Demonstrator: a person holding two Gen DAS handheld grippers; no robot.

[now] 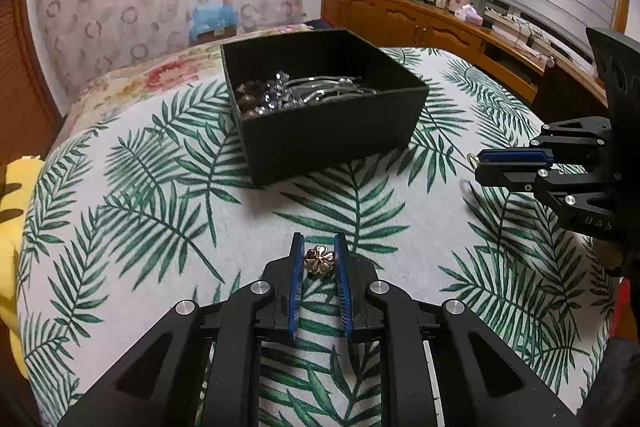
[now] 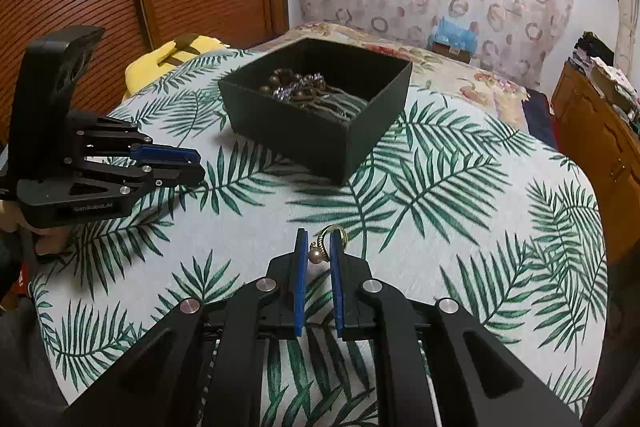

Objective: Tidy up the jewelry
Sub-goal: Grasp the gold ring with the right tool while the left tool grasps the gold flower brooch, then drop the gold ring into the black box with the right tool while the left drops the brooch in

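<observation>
My left gripper (image 1: 319, 247) is shut on a gold flower-shaped jewel (image 1: 319, 259), held above the leaf-print tablecloth. My right gripper (image 2: 320, 245) is shut on a gold ring with a pearl (image 2: 326, 245). A black open box (image 1: 320, 107) stands ahead at the table's far middle, with beads and silver pieces (image 1: 280, 91) inside; it also shows in the right wrist view (image 2: 320, 115). The right gripper shows at the right edge of the left wrist view (image 1: 478, 167), the left gripper at the left of the right wrist view (image 2: 200, 167).
The round table (image 1: 400, 219) carries a white cloth with green fern leaves. A yellow cushion (image 2: 176, 57) lies beyond its left edge. A wooden sideboard (image 1: 440, 27) with clutter runs along the right. A flowered bed cover (image 2: 460, 71) lies behind the box.
</observation>
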